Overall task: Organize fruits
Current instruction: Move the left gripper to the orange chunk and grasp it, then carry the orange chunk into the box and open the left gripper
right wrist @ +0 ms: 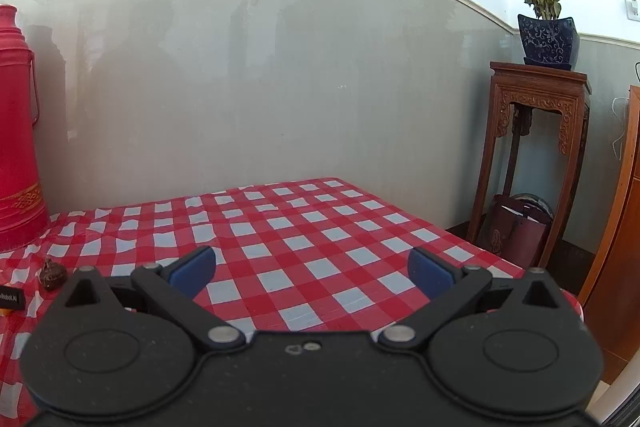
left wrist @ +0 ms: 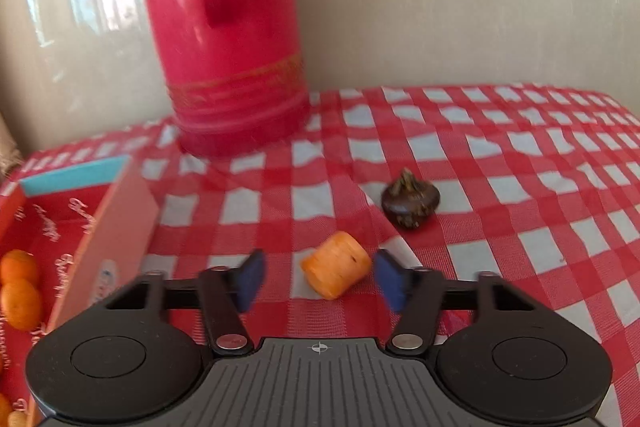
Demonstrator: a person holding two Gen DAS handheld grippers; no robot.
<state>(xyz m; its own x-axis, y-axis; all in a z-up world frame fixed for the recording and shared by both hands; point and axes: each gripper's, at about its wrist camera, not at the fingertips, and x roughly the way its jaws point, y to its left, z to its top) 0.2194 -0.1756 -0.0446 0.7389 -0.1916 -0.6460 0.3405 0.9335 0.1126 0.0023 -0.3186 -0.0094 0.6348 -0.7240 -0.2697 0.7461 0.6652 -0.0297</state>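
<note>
In the left wrist view an orange carrot chunk (left wrist: 336, 264) lies on the red checked tablecloth (left wrist: 500, 187). My left gripper (left wrist: 320, 277) is open, its blue pads on either side of the chunk; the right pad is close to it, the left pad stands apart. A dark brown water chestnut (left wrist: 410, 201) lies a little beyond, to the right; it also shows in the right wrist view (right wrist: 53, 275). A red box (left wrist: 60, 227) at the left holds several small oranges (left wrist: 20, 291). My right gripper (right wrist: 312, 273) is open and empty above the cloth.
A tall red thermos (left wrist: 224, 27) stands at the back of the table by the wall; it shows at the left in the right wrist view (right wrist: 18, 147). Right of the table stands a carved wooden stand (right wrist: 536, 155) with a potted plant (right wrist: 546, 27).
</note>
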